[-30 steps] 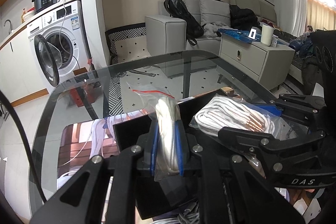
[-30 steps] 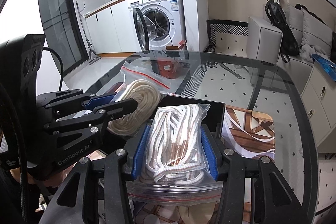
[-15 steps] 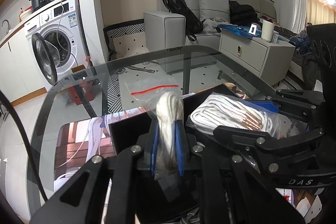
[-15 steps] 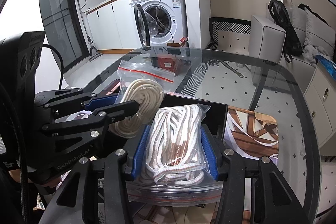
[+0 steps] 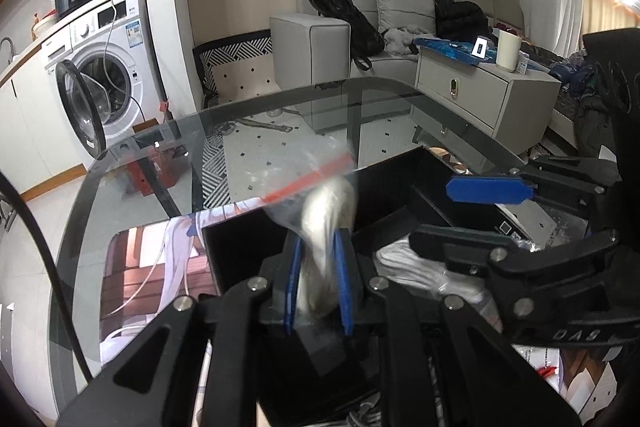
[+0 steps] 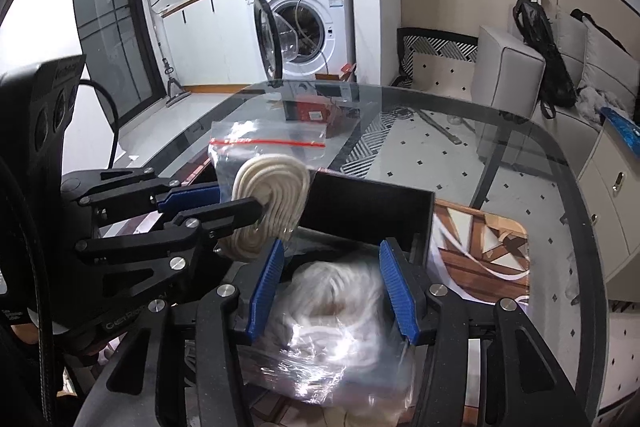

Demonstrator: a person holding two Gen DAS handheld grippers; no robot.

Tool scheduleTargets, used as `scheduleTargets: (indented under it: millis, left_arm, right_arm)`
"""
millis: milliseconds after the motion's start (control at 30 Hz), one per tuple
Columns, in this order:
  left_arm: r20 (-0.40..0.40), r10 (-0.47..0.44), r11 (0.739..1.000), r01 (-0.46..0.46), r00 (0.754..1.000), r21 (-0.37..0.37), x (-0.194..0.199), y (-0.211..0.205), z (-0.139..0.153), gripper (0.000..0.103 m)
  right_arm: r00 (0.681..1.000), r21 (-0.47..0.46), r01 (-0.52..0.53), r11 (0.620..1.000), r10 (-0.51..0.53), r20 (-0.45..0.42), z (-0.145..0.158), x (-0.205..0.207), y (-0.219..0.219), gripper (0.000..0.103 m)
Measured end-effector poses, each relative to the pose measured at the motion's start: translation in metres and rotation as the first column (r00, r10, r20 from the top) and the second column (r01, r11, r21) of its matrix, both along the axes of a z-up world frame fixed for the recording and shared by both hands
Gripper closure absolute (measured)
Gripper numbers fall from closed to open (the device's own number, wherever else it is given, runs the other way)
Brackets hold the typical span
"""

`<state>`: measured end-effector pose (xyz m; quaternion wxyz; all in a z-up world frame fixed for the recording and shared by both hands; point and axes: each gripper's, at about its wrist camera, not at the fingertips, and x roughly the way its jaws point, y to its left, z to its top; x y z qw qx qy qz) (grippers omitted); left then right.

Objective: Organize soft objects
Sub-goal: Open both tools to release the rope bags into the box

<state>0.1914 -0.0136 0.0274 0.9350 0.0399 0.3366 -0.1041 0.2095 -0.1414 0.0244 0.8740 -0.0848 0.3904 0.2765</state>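
A zip bag of cream rope (image 5: 325, 215) stands between the blue pads of my left gripper (image 5: 318, 247), whose jaws are opening while the pads still touch it. In the right wrist view that coil (image 6: 272, 199) hangs over the left part of the black box (image 6: 372, 211). My right gripper (image 6: 332, 249) is opening, its pads clear of the blurred bag of white rope (image 6: 336, 311), which lies low in the box. The left wrist view shows that white rope (image 5: 404, 261) under the right gripper (image 5: 436, 213), inside the box (image 5: 240, 247).
The box sits on a round glass table (image 5: 160, 163) with a printed mat (image 6: 480, 247) under it. Beyond are a washing machine (image 6: 304, 23) with its door open, a white drawer cabinet (image 5: 480, 91) and a sofa (image 5: 400, 27).
The right jaws have widened and the bag of white rope has dropped from between them into the box. The cream rope bag has tilted slightly in the left jaws.
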Motion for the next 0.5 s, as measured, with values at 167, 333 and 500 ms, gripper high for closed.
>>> scheduleTargets:
  millis: [167, 333, 500]
  left_arm:
    - [0.052, 0.007, 1.0, -0.007, 0.999, 0.002, -0.016, 0.004, 0.015, 0.053]
    - [0.081, 0.002, 1.0, 0.0, 0.997, -0.014, -0.036, 0.008, 0.028, 0.001]
    - [0.124, 0.017, 1.0, -0.017, 0.992, -0.006, -0.061, 0.011, 0.037, 0.0]
  right_arm:
    - [0.999, 0.013, 0.025, 1.0, -0.026, 0.046, 0.016, -0.014, -0.014, 0.024]
    - [0.996, 0.05, 0.049, 0.998, -0.052, 0.072, 0.032, -0.036, -0.035, 0.001]
    - [0.995, 0.067, 0.058, 0.996, -0.063, 0.074, 0.041, -0.058, -0.047, 0.0]
